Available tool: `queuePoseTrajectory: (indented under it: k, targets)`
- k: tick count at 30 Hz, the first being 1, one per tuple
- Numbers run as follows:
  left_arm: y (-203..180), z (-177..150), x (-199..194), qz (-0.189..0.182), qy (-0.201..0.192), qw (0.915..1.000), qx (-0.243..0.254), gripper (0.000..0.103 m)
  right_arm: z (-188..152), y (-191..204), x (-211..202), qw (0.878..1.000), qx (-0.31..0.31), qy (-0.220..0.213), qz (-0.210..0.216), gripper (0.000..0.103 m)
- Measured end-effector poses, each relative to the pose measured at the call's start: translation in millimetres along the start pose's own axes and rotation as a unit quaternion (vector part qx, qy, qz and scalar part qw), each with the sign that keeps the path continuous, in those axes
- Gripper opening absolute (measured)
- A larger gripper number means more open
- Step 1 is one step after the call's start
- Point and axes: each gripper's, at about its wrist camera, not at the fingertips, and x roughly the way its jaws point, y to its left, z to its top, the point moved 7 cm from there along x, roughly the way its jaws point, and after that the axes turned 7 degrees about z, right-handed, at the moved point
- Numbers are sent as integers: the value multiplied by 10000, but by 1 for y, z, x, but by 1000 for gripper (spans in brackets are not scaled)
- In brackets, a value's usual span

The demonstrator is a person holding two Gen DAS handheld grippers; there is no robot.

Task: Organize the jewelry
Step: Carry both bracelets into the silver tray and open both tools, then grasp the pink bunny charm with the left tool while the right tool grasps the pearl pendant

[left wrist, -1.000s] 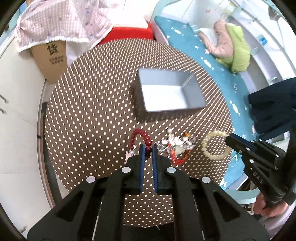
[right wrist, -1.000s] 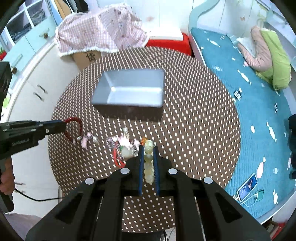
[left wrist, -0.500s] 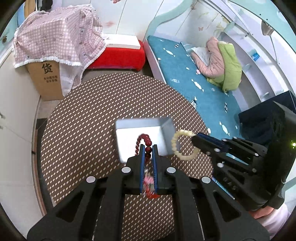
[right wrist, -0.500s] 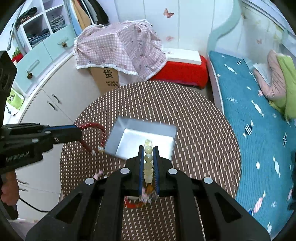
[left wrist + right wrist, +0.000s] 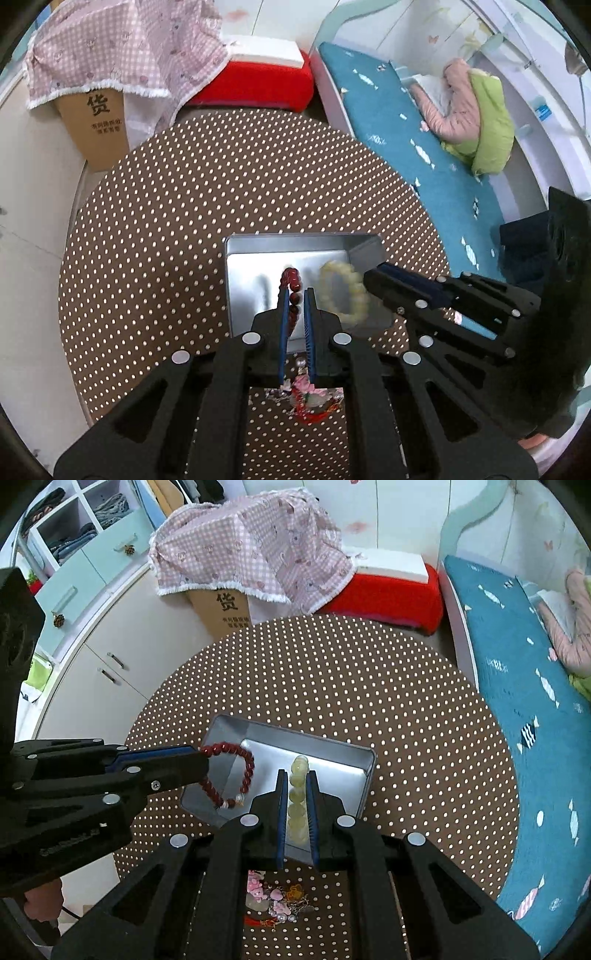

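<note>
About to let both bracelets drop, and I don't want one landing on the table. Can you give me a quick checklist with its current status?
1. Left claw shut on the red bracelet: ok.
2. Right claw grips the pale bracelet; jaws just began opening: ok.
3. Red bracelet above the tin: ok.
4. Pale bracelet above the tin: ok.
5. Tin floor bare: ok.
6. Height above the tin floor: cannot tell.

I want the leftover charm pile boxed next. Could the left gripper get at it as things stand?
Probably not yet. The left gripper is shut on the red bead bracelet above the metal tin; the charm pile lies on the table close under both grippers, nothing covering it. It must release first.
</note>
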Motion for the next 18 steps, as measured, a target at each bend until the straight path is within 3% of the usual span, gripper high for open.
queuePoseTrajectory:
  k: [1,3,5,18]
  targets:
    - [1,-2,1,9,16,10000,3,9,-2,-1,0,10000,26,35,16,14]
    - [6,-8,3,99,63,9999,10,9,-3,-1,-1,10000,71,52,5,33]
    - [9,-14,1,84,81,9999,-1,9,-6,-2,-6,10000,77,9,-47,39]
    - [47,-65,-14,243,183,9995,16,17,-14,28,-28,9997,20,-258,-41,39]
